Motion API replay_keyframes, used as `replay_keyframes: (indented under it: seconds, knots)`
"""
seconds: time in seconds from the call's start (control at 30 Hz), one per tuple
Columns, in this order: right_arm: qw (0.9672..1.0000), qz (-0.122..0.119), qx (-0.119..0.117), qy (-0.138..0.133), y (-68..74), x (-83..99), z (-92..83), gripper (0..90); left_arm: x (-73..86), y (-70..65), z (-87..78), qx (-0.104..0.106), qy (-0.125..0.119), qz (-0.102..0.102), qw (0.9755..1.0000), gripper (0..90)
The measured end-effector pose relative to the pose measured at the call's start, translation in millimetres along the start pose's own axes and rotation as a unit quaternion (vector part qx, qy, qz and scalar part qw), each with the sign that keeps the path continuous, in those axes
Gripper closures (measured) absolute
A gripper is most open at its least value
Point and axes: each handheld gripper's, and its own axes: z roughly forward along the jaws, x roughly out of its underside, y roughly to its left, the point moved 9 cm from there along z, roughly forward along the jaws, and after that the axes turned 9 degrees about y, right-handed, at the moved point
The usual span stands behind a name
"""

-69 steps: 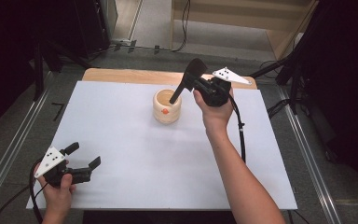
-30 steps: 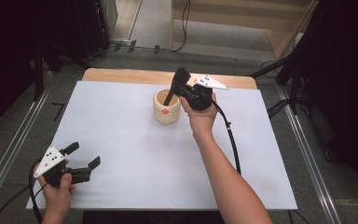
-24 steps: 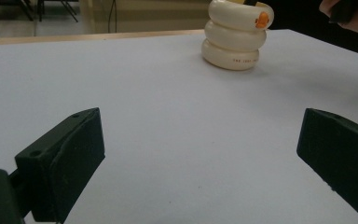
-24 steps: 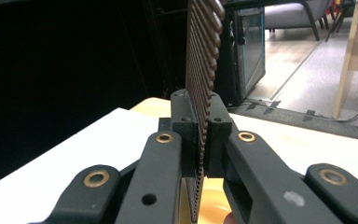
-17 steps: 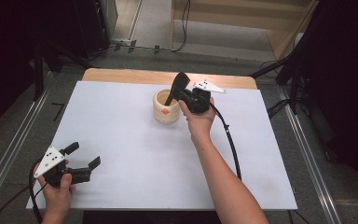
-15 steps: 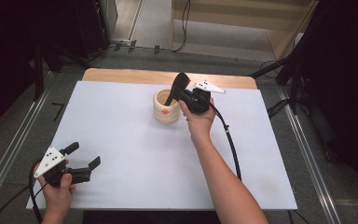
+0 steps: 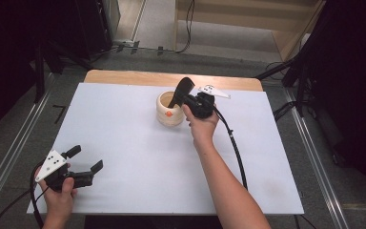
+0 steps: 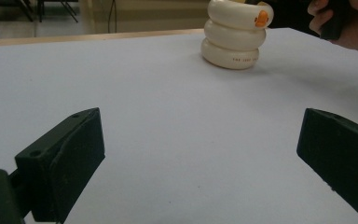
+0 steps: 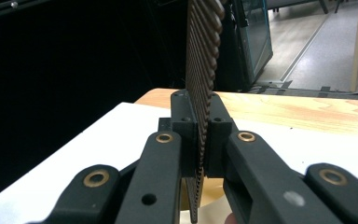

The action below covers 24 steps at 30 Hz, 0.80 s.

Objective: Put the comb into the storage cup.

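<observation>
Clamping a flat ribbed dark piece (image 9: 200, 100) edge-on between closed jaws, the right gripper (image 7: 185, 95) is held over the cream ringed cup (image 7: 169, 109) at the far centre, apparently for insertion. The left gripper (image 7: 83, 164), jaws apart and empty, is parked near left, clear of the work.
</observation>
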Motion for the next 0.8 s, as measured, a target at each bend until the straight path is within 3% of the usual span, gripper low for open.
replay_keyframes:
  seconds: [0.37,0.8]
  knots:
    - [0.9995,0.031,-0.004,0.002,-7.5,2.0,-1.6,83.6,0.0,-0.4,0.5,-0.001,0.000,0.002,1.0000,0.7]
    - [0.9990,-0.004,0.041,0.019,-16.0,9.7,-4.5,67.9,0.3,-0.8,0.7,-0.002,0.002,0.002,1.0000,0.7]
